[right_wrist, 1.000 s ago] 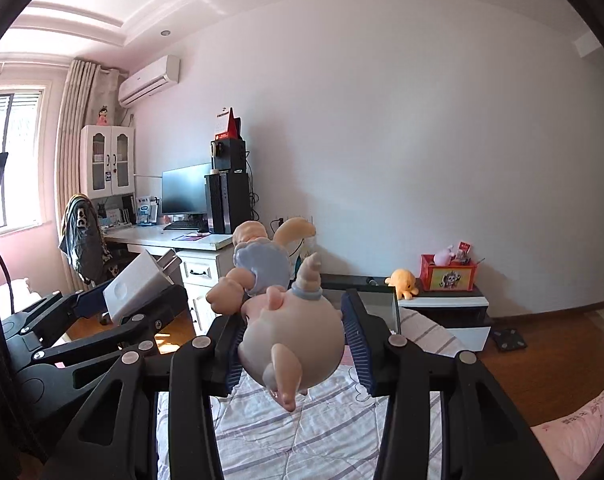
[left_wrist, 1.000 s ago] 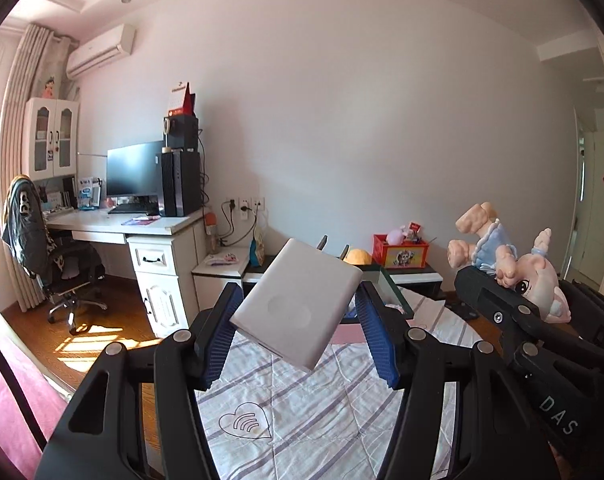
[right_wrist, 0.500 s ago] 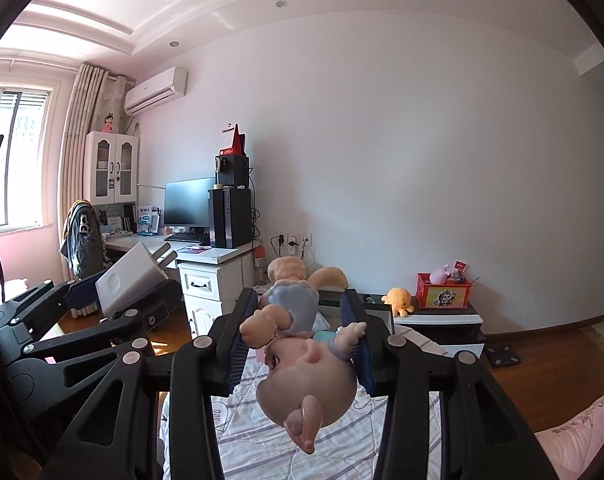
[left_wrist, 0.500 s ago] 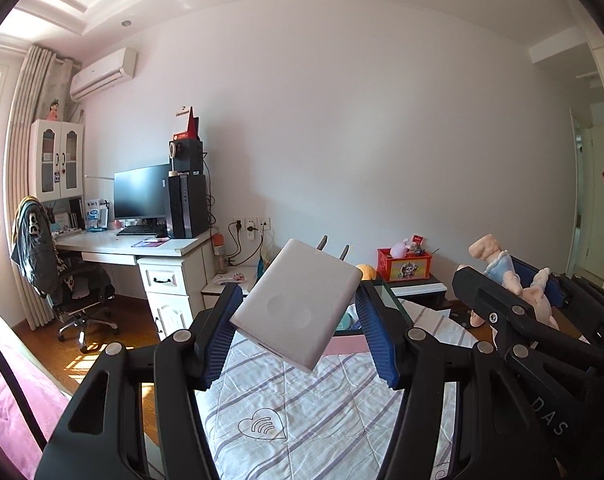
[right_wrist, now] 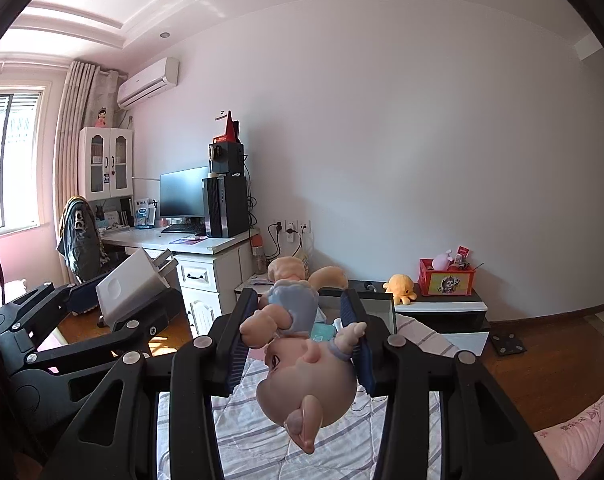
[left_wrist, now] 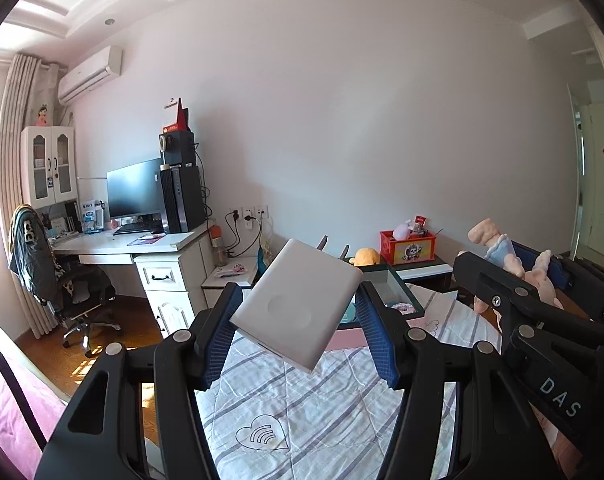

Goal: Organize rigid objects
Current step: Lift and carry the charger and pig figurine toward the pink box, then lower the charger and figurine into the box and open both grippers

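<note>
I have both grippers up in the air above the striped bedspread (left_wrist: 326,412), side by side and pointing toward the far wall. My left gripper (left_wrist: 298,312) is clenched on a flat white box (left_wrist: 298,304) with rounded corners and a faint round mark on its face; the blue pads (left_wrist: 218,332) press its two side edges and the box sits tilted, one corner low toward me, two short prongs sticking out at its far end. From the right wrist view I see the same box (right_wrist: 128,288) off to my left, clear of the bed. My right gripper (right_wrist: 300,332) is clamped on a pig figurine (right_wrist: 302,368) in a pale blue dress, held upside down with the big pink head hanging toward the camera and the legs pointing away; the pads grip it around the body and arms. In the left wrist view the figurine (left_wrist: 514,264) shows just beyond the right gripper's black frame. Ahead of both, at the foot of the bed, lies a dark-rimmed open box (left_wrist: 386,292) with small items inside, and beyond it a low cabinet (right_wrist: 442,308) carrying a yellow plush (right_wrist: 400,288) and a red toy bin (right_wrist: 446,280)
</note>
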`<action>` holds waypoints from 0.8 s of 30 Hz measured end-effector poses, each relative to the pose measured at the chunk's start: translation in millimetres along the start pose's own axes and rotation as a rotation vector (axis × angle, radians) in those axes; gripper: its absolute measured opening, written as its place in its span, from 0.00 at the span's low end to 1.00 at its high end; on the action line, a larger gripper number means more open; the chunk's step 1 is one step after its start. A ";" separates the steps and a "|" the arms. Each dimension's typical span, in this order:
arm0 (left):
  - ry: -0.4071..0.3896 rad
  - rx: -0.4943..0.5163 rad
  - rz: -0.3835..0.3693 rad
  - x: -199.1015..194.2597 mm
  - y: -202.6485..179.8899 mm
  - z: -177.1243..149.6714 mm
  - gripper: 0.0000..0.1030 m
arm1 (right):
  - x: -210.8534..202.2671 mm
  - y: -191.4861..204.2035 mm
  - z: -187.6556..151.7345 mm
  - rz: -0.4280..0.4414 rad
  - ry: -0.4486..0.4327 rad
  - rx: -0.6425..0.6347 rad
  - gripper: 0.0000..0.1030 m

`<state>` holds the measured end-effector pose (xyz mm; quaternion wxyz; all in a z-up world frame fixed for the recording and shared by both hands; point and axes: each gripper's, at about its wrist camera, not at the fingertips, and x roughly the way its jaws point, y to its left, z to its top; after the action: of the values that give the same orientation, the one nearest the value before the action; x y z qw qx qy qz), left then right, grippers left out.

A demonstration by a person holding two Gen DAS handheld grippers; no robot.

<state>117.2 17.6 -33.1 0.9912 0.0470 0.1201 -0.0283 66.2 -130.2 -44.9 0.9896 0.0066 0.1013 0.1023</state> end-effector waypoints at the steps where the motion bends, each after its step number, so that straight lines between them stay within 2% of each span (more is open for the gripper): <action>1: 0.017 0.006 -0.011 11.7 -0.4 1.5 0.58 | 9.1 -3.8 0.4 0.004 0.009 0.000 0.43; 7: 0.109 0.026 -0.054 99.0 -2.5 10.7 0.58 | 86.5 -26.7 4.8 0.006 0.088 0.009 0.43; 11: 0.205 0.002 -0.101 170.5 0.8 8.6 0.58 | 146.0 -46.6 -3.7 -0.002 0.166 0.025 0.43; 19: 0.420 -0.004 -0.066 310.9 6.9 -30.6 0.58 | 253.7 -101.8 -50.4 -0.070 0.362 0.063 0.43; 24: 0.489 0.008 -0.045 362.4 7.9 -53.6 0.58 | 298.8 -129.8 -78.3 -0.108 0.449 0.081 0.44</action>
<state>456.5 14.6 -171.5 0.9316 0.0539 0.3575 -0.0387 362.9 -197.0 -185.4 0.9452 0.0177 0.3229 0.0440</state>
